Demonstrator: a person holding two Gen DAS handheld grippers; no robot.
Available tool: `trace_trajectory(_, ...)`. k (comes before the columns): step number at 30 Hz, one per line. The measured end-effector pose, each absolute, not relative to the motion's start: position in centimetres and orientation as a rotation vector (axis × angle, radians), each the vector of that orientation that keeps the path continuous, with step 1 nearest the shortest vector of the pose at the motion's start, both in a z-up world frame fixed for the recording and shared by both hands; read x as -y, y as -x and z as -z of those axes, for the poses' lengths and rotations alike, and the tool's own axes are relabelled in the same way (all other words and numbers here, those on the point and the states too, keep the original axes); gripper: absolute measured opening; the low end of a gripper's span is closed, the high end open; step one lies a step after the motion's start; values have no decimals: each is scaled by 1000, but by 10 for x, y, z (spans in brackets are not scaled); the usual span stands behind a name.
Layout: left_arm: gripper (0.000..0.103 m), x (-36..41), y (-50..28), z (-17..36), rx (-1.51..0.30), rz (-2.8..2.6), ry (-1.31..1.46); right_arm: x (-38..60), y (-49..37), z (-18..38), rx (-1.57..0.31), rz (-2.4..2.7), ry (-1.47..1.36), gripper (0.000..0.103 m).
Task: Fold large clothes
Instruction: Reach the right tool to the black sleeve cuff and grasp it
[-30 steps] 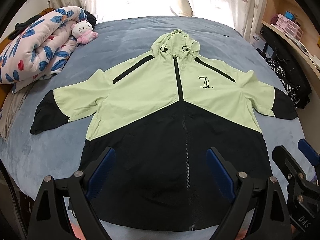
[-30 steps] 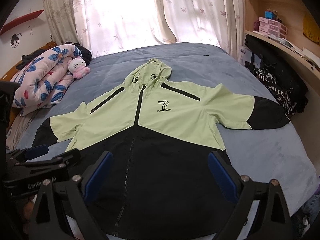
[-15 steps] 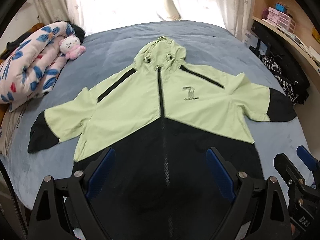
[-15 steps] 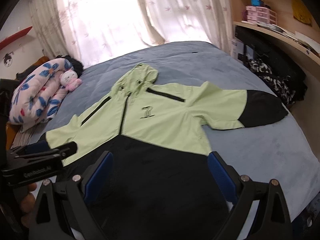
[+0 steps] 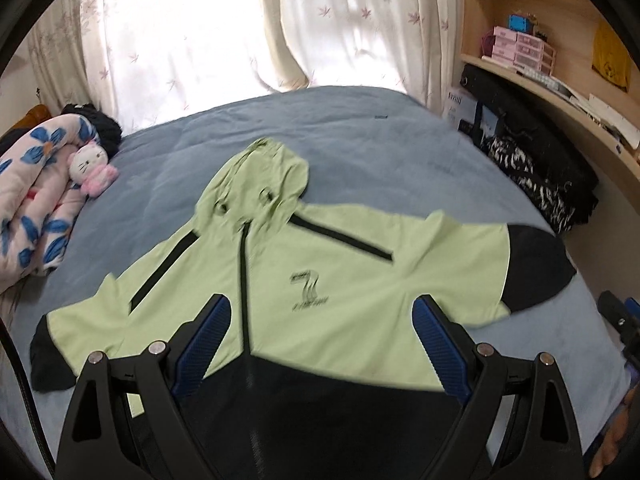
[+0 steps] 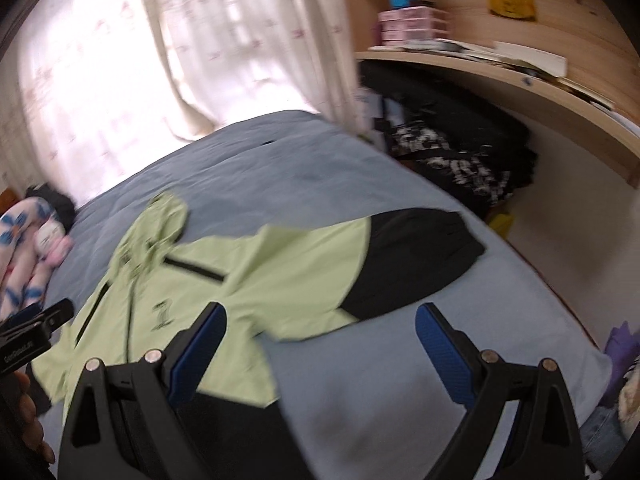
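Lying flat and zipped on the blue bed [image 5: 400, 152], the green-and-black jacket [image 5: 320, 264] spreads both sleeves; left gripper [image 5: 322, 344] and right gripper [image 6: 320, 344] hover above it, jaws wide, empty.

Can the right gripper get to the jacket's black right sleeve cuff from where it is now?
Probably yes. The right gripper has open jaws and points toward the cuff, which lies flat on the bed with only bare cover between them.
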State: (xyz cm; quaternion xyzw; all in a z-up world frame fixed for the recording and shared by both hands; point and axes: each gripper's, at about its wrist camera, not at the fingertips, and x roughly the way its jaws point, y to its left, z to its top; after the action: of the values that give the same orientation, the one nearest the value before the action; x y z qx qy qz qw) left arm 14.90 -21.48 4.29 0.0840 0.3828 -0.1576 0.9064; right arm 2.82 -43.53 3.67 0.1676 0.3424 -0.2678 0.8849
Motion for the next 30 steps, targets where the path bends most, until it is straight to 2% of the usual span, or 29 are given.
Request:
trace_trajectory(9, 91, 270, -172, -31, -757, 346, -219, 493, -32, -38, -693, 638, -353, 96)
trace_trajectory(21, 91, 301, -178, -14, -765, 353, -286, 527, -38, -22, -706, 683, -364, 96)
trace_trajectory(30, 91, 335, -201, 27, -808, 340, -329, 611, -48, 52, -834, 806, -494, 96)
